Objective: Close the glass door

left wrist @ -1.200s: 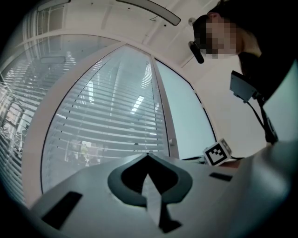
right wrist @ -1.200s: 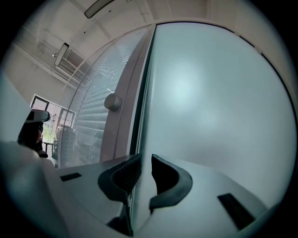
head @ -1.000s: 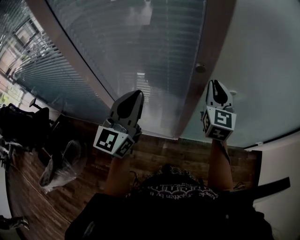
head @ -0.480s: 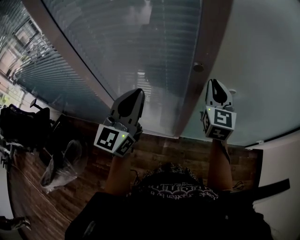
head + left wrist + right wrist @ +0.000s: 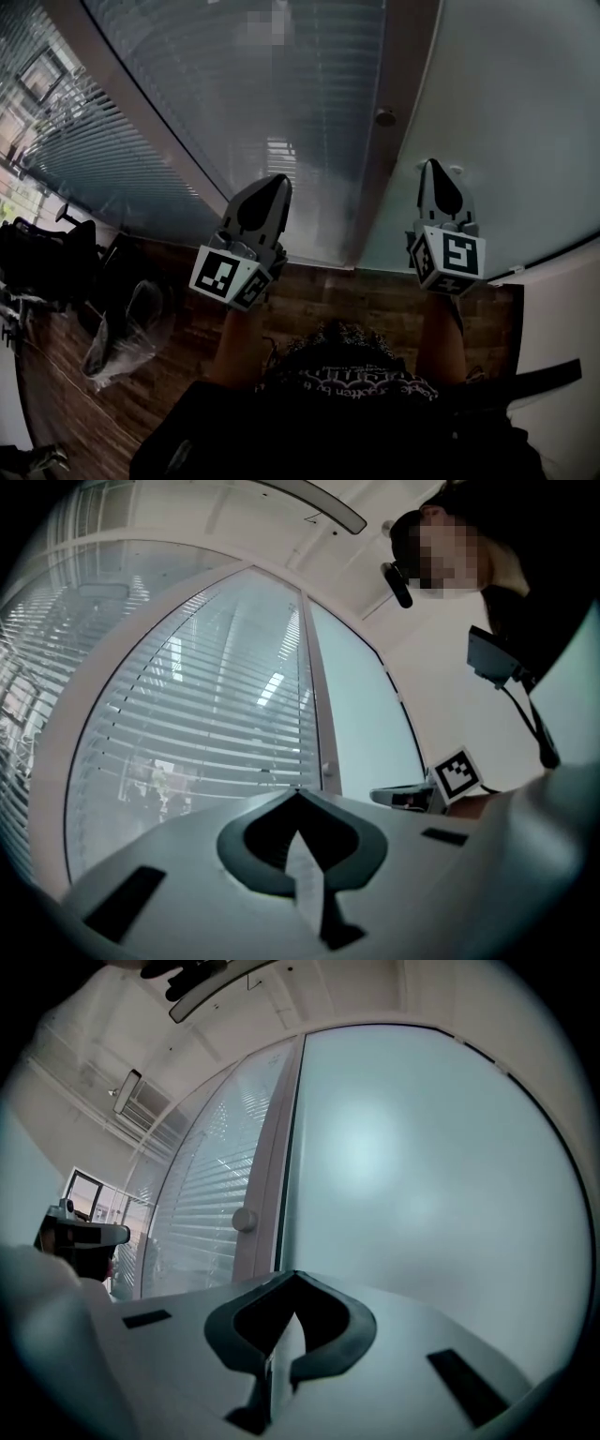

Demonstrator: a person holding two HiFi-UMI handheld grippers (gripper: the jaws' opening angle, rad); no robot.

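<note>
The glass door shows as a frosted pane (image 5: 511,122) beside a brown frame strip (image 5: 398,159) that carries a small round knob (image 5: 385,118). Left of the strip is glass with blinds behind it (image 5: 281,84). My right gripper (image 5: 434,169) is shut with nothing in it and points at the frosted pane (image 5: 422,1166), right of the knob (image 5: 244,1220) and apart from it. My left gripper (image 5: 274,184) is shut and empty, aimed at the blinds glass (image 5: 206,724). In the left gripper view my right gripper (image 5: 405,797) shows past the strip (image 5: 319,714).
A dark office chair (image 5: 37,253) and a bin lined with a clear bag (image 5: 122,328) stand on the wood floor (image 5: 356,300) at the left. A white wall (image 5: 562,328) is at the right. My own body fills the bottom of the head view.
My right gripper has shifted right and a little lower in the head view, farther from the knob. The left gripper has hardly moved.
</note>
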